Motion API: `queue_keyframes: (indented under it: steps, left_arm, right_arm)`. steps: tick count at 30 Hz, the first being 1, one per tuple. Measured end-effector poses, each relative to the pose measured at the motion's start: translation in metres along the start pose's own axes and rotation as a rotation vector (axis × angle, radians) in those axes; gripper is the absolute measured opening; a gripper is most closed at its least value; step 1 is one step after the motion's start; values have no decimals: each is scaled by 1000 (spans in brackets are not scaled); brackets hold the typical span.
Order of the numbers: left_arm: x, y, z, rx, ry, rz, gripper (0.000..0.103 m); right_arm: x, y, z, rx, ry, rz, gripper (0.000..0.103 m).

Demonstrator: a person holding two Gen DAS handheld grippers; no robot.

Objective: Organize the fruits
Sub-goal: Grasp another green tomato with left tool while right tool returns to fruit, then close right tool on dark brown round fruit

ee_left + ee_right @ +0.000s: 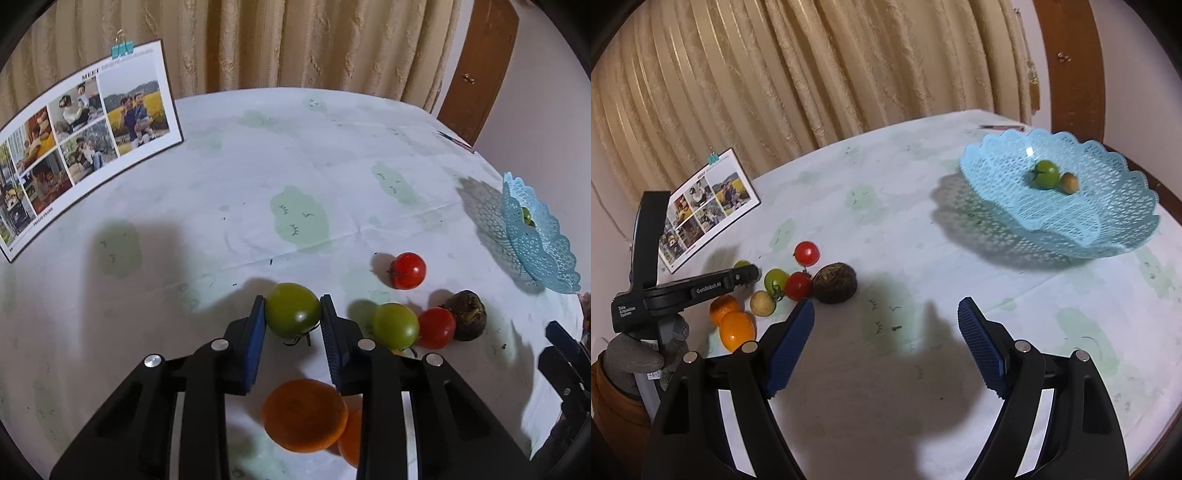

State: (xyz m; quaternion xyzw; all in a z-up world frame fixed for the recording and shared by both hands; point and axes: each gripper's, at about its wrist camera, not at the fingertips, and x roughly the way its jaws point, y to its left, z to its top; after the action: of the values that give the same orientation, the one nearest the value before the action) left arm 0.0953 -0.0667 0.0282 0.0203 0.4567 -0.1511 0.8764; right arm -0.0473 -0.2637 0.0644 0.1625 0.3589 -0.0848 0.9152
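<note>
My left gripper (292,308) is shut on a green tomato (292,309), its blue pads pressing both sides, low over the table. From the right wrist view the same left gripper (748,275) shows at the left with that green tomato (741,264) peeking past it. Beside it lie another green tomato (395,325), two red tomatoes (408,270) (436,328), a dark brown fruit (466,314) and two oranges (304,414). My right gripper (886,317) stands open over bare cloth. The blue lace basket (1071,229) holds a green tomato (1044,174) and a small tan fruit (1070,182).
A photo calendar (85,140) leans at the table's back left. A small tan fruit (762,303) lies by the oranges. A pen (1001,127) lies near the far edge. Curtains hang behind the table (258,155); a wooden door (480,70) stands at the right.
</note>
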Motion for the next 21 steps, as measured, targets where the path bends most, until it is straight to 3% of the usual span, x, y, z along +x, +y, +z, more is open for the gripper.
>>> queue_keyframes:
  steps: [7,13,16,21]
  left_arm:
    - [-25,-2,5,7,-68,20,30]
    - [-48,0,9,-5,-121,21,30]
    - [-58,0,10,-10,-144,19,30]
    - [-65,0,12,-10,-163,17,30]
  right_arm:
    - [23,16,6,-86,67,28,82]
    - [48,36,11,-204,103,-5,82]
    - [58,42,11,-240,121,-10,79]
    - [74,48,13,-259,156,11,62]
